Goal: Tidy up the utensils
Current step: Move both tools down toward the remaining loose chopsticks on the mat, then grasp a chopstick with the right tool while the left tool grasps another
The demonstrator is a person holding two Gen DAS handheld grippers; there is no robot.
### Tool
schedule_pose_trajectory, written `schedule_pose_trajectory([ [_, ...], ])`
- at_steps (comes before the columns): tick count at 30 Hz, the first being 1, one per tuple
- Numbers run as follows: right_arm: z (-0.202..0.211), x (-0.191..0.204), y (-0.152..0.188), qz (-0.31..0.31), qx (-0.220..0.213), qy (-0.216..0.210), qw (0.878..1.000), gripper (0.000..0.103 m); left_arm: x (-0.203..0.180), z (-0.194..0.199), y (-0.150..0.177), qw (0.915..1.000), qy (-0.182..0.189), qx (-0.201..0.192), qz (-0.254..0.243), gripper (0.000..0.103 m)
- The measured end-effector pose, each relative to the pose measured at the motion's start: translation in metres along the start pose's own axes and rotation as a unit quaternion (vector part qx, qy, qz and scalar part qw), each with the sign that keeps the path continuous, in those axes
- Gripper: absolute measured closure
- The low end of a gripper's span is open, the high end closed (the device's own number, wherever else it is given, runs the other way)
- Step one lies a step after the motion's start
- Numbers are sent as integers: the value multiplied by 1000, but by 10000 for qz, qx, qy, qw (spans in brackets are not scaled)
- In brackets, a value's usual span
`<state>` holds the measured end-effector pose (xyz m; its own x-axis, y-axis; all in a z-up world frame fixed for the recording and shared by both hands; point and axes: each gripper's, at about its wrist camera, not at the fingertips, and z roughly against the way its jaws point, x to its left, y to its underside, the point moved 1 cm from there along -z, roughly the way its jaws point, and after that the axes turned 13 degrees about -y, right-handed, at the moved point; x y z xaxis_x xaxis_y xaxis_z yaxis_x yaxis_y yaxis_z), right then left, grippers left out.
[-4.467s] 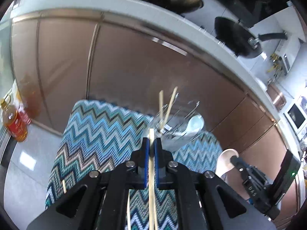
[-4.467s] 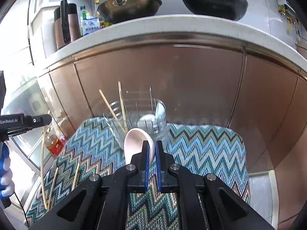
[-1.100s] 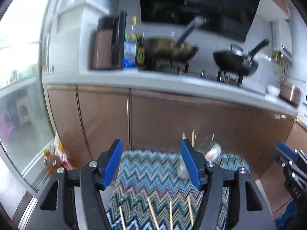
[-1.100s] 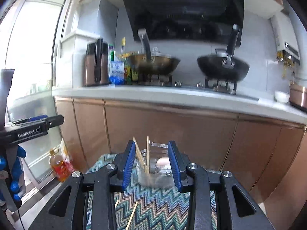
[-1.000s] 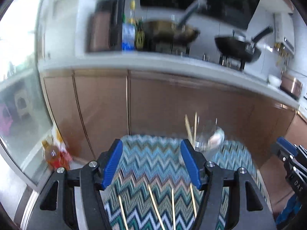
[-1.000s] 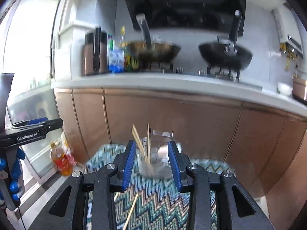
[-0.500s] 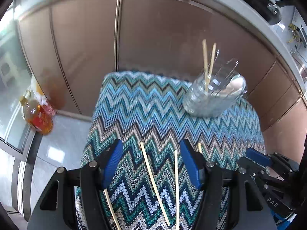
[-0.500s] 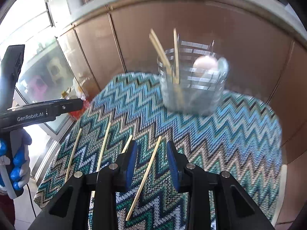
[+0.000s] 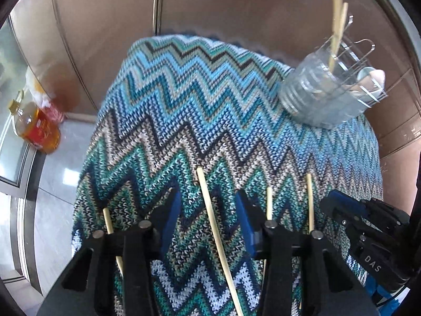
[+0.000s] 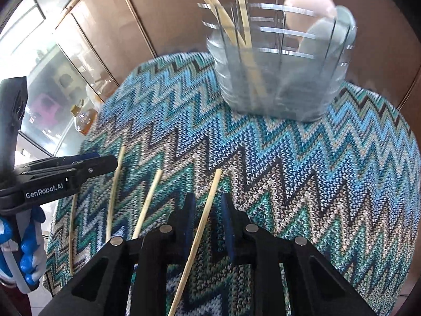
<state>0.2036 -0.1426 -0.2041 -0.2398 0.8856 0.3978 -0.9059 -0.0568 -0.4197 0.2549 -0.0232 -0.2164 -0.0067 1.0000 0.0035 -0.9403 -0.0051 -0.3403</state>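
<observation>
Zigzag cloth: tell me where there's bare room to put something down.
Bare patches on the zigzag cloth: the middle band between the clear holder and the chopstick tips, and the right side. The near left is crowded with loose chopsticks and both tongs.

Right gripper (image 10: pixel 206 212) jaws apart, straddling chopstick (image 10: pixel 202 221) (on cloth (image 10: pixel 302 163)).
</observation>
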Motion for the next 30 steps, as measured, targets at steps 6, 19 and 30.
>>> schedule_pose_trajectory([
  [6,-20,-7,-6,-73,214,61,9997,92,-2,-17,-1,9997,-34,242,-16,78],
  [19,-33,-10,-5,-195,198,30,9996,94,-18,-27,-4,9980,-564,215,-196,92],
  [30,3,-5,8,-150,-320,-282,9990,97,-23,7,3,9974,-710,-52,-68,99],
])
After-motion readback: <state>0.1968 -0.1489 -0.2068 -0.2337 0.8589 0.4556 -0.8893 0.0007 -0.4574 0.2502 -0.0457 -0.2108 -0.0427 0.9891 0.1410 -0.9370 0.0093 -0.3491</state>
